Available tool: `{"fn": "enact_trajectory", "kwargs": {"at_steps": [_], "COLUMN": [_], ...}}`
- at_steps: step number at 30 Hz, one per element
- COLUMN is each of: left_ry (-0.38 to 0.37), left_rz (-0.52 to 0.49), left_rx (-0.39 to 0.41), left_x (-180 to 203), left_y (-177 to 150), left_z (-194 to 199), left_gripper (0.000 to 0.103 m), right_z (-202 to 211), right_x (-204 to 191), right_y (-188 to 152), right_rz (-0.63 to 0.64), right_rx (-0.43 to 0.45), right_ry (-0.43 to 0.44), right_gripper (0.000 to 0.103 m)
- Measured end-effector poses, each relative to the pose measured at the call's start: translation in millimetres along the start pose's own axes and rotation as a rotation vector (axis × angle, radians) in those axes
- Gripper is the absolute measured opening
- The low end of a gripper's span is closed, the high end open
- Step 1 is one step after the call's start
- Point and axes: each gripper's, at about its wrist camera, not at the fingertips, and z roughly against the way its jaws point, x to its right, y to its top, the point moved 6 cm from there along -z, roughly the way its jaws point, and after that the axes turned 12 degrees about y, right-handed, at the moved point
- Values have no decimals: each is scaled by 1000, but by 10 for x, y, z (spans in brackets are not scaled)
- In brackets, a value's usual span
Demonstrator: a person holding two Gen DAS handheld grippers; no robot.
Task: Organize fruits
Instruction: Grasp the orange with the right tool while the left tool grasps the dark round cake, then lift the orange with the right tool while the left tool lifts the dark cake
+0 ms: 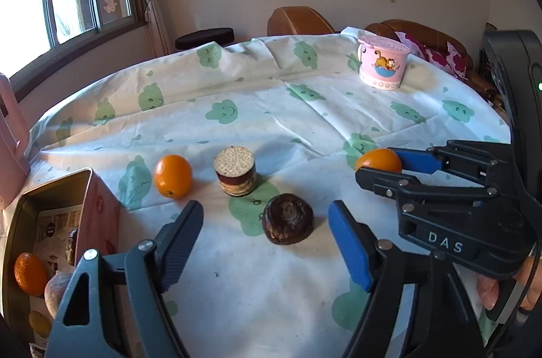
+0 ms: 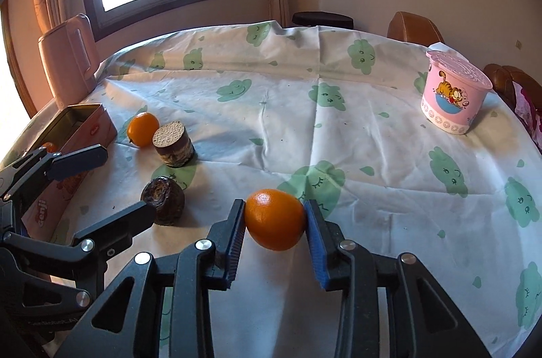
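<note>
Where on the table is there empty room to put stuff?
The widest bare cloth lies between the pink cup and the cork block. It is crowded beside the tin: an orange, the block and a dark fruit sit together, with the left tool over them.

Pink tin [image 1: 98, 209], partly cut off by frame edge

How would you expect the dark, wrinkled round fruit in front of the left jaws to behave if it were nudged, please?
The dark fruit looks squat and sits flat, so it would probably slide or wobble rather than roll far. Its wrinkled, matte skin suggests decent grip. It may be soft, so squeeze gently.
</note>
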Motion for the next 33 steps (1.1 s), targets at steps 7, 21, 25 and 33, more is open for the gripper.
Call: {"fn": "enact_trajectory", "kwargs": {"at_steps": [7,21,25,33], "left_ry": [-85,-107,-91,-58], "left_rz": [-1,36,33,40], "left_rx": [-108,-87,-59,2], "left_x": [157,93,86,46], "left_y": [-12,-1,21,60], "left_z": [-228,-188,-141,-42], "left_gripper": [52,38,38,38], "right_z": [-3,76,97,186], "right_x": [37,11,-26,-75], "right_y": [-2,11,19,33], "right_rz": [-22,-21,-4,25], "right_rx": [1,49,61,105], "right_ry": [14,51,56,58], "right_gripper": [37,37,37,37]}}
